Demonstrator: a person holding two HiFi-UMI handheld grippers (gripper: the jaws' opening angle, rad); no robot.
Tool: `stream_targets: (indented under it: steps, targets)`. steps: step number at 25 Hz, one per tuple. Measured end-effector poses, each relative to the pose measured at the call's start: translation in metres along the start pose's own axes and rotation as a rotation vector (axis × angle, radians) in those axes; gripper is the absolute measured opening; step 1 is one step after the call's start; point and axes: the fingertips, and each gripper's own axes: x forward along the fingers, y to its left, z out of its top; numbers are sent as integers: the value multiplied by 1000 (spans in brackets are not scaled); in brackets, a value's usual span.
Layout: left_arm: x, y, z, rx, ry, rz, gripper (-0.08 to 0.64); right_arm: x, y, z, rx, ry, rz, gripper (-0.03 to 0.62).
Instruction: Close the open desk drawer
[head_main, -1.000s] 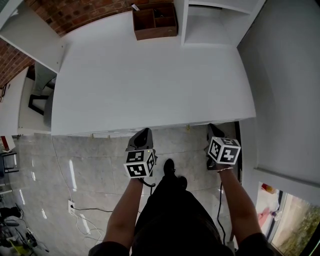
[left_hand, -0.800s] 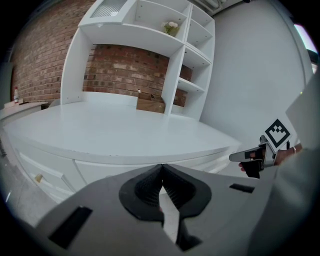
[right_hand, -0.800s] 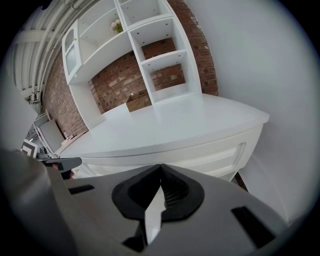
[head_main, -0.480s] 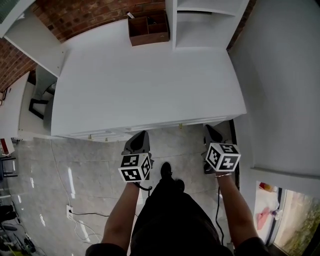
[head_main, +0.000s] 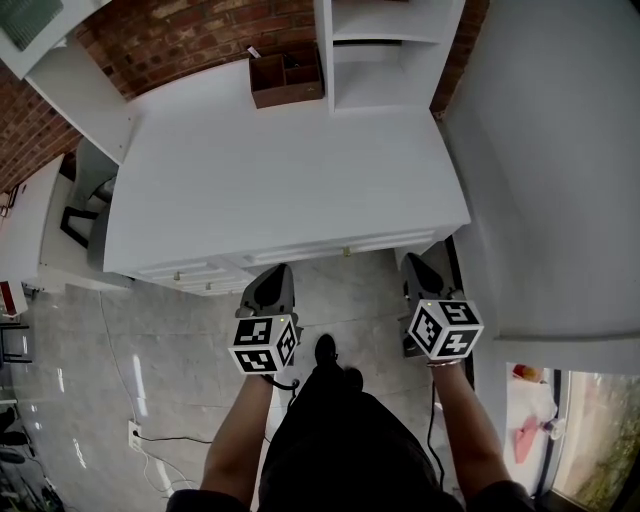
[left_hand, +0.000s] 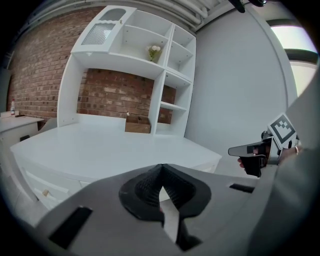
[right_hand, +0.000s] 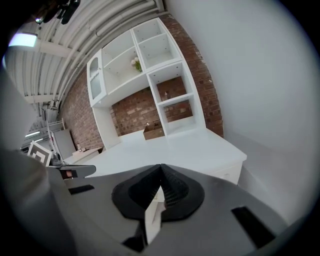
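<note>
The white desk (head_main: 280, 170) fills the head view. Its drawer fronts (head_main: 190, 272) with small knobs run along the front edge, and the left ones stick out a little past the edge. My left gripper (head_main: 281, 270) hovers just in front of that edge, jaws shut and empty. My right gripper (head_main: 412, 258) hangs by the desk's right front corner, also shut with nothing in it. In the left gripper view, the shut left gripper (left_hand: 161, 167) points over the desktop, a drawer knob (left_hand: 45, 192) shows at lower left and the right gripper (left_hand: 250, 150) at right.
A brown wooden organiser box (head_main: 286, 78) sits at the back of the desk beside a white shelf unit (head_main: 385, 45). A brick wall (head_main: 170, 45) is behind, a white wall (head_main: 550, 170) to the right. Cables (head_main: 150, 440) lie on the grey tiled floor.
The view has pulled back from the desk: more brick wall and shelving shows. Both grippers have sunk slightly in the picture and stay shut near the desk's front edge.
</note>
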Motion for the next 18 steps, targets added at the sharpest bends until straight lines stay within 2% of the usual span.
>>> stream_targets:
  steps: [10,18]
  targets:
    - [-42,-41,34,61,-91,-16,8,-61,19,30,-48,-115,41,5]
    - [-76,-68,47,86,-142,-28,8,-105,31,43,-86,-186,63,5]
